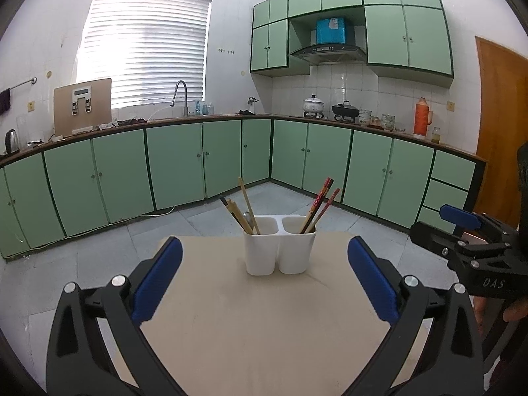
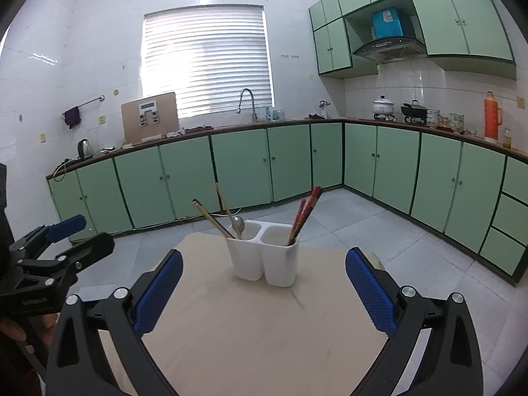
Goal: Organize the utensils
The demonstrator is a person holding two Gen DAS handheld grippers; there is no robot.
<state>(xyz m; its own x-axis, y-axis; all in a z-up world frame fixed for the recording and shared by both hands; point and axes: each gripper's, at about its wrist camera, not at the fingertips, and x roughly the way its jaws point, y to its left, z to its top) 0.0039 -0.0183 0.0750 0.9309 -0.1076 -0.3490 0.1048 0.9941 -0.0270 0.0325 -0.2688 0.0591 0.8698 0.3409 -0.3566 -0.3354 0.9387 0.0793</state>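
Grippers (image 1: 264,264) (image 2: 264,277) level, spread, facing holder (image 1: 280,253)

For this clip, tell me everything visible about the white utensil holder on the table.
The white utensil holder is a glossy, plastic-looking caddy of two joined cups with rounded corners, open at the top. It stands upright on the beige table, towards its far edge, touched by neither gripper. Its left cup holds light wooden chopsticks and a metal spoon; its right cup holds red chopsticks. All of them lean against the rims.
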